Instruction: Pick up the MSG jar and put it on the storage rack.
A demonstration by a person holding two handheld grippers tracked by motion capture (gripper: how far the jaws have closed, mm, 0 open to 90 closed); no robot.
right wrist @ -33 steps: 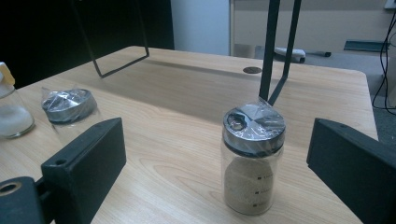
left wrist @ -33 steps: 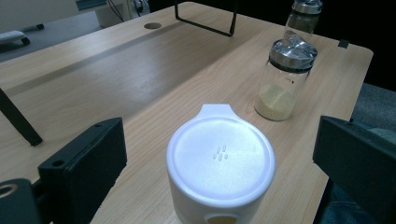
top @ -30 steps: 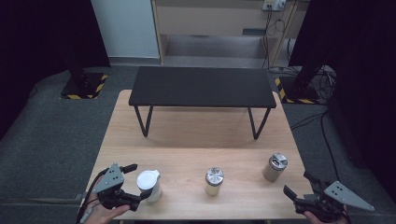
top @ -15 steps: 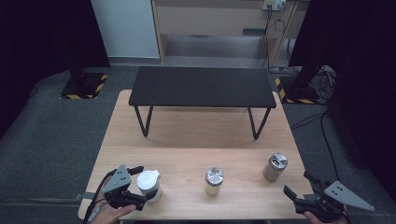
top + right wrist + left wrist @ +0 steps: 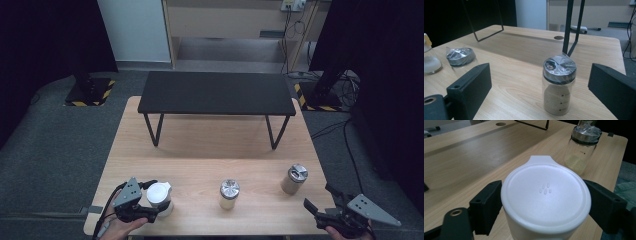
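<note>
A white-lidded container stands near the wooden table's front left corner. My left gripper is shut on it, one jaw against each side just under the lid. A glass jar with a foil-wrapped metal lid stands at the front middle and holds pale powder. A second such jar, part full of sandy powder, stands at the front right. My right gripper sits open just short of that jar, with nothing between its jaws.
A low black bench on thin metal legs stands across the far half of the table. Bare wood lies between it and the jars. Grey carpet, cables and dark stands surround the table.
My left gripper has slid right from beside the white container until its jaws sit on either side of it. The right gripper and both jars have stayed put.
</note>
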